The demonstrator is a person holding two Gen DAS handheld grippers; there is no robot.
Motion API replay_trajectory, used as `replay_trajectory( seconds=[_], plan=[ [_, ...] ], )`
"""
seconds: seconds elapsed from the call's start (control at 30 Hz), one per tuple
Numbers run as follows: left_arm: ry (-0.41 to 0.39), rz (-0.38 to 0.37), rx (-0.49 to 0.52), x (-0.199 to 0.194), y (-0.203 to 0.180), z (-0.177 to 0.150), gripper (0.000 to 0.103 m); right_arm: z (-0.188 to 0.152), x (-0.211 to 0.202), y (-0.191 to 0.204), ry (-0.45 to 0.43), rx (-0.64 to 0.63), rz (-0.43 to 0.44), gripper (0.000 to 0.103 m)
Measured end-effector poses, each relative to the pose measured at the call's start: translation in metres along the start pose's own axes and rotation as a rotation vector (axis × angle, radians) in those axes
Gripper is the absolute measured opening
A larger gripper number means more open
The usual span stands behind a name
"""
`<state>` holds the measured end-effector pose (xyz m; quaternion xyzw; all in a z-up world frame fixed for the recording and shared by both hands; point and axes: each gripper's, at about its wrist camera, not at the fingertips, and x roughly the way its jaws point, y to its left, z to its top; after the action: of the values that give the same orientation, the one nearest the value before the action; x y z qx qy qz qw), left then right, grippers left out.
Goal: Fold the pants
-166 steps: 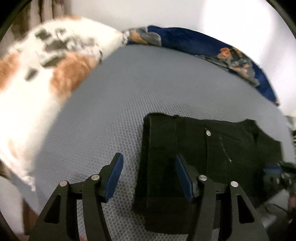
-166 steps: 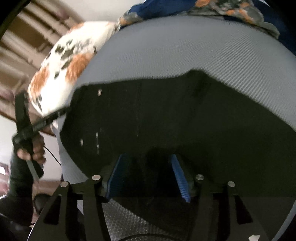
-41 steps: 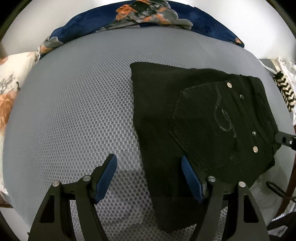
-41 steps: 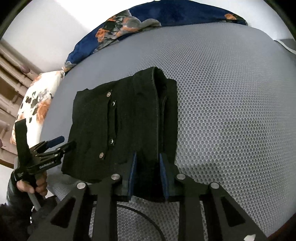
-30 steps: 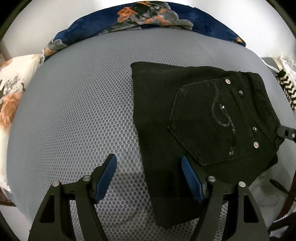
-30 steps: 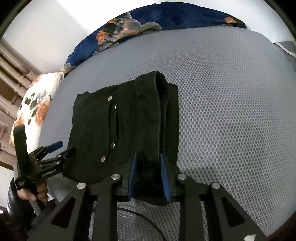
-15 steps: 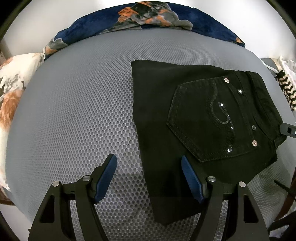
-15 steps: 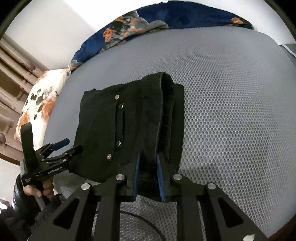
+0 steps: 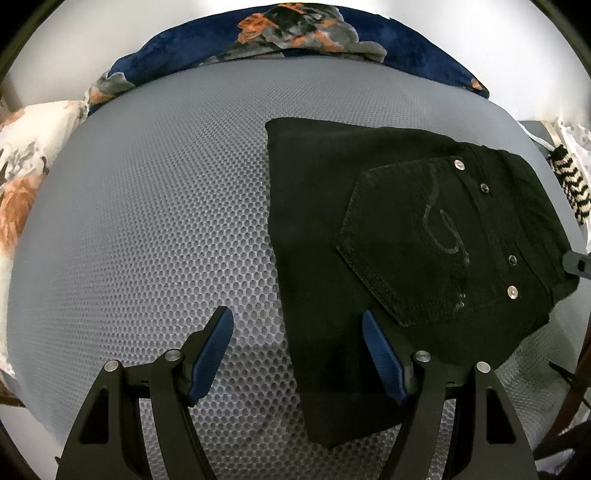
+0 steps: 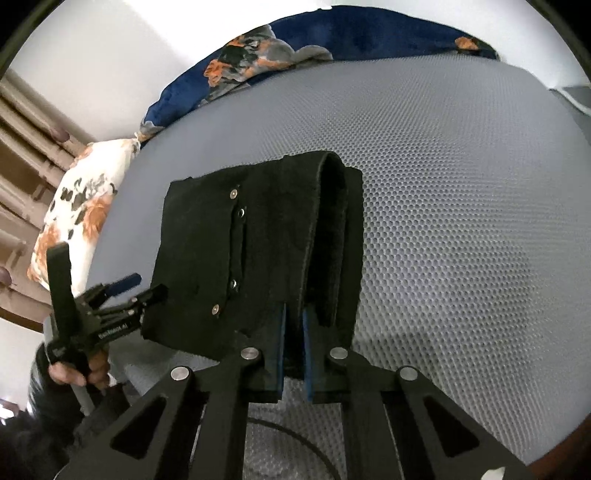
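The black denim pants (image 9: 406, 236) lie folded into a compact stack on the grey mesh mattress (image 9: 166, 221), filling the right half of the left wrist view, with the back pocket (image 9: 413, 240) and its rivets facing up. The left gripper (image 9: 297, 354) hovers over the lower left edge of the stack; its jaws stand wide open and hold nothing, and one blue pad is above the fabric while the other is above the bare mattress. In the right wrist view, the right gripper (image 10: 292, 347) sits at the lower centre of the frame, its jaws almost closed and pinching the thick folded edge of the pants. Denim like this is probably rather heavy and stiff, not slippery and not fragile, so the layers should keep their shape but may spring open. The thick folded edge or the waistband seems the best place to take hold, catching all layers together. A floral pillow (image 9: 26, 177) and a blue blanket (image 9: 295, 33) lie along the upper left and top of the frame.
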<state>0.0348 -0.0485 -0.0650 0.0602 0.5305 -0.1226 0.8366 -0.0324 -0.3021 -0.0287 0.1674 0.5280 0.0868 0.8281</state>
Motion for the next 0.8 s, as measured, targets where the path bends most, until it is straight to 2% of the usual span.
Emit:
replay_trajectory(
  seconds=[0.2,0.3,0.8],
  plan=[
    [0.013,-0.013,0.045,-0.002,-0.006,-0.006,0.073,-0.013,0.006,-0.009,0.022,0.009,-0.031,0.006],
    [0.056,-0.017,0.038,0.01,-0.008,-0.008,0.073,-0.014,0.02,-0.016,0.047,0.034,-0.04,0.006],
    [0.055,-0.01,0.031,0.009,-0.011,-0.009,0.074,-0.002,0.024,-0.001,0.056,-0.027,-0.082,0.014]
  ],
)
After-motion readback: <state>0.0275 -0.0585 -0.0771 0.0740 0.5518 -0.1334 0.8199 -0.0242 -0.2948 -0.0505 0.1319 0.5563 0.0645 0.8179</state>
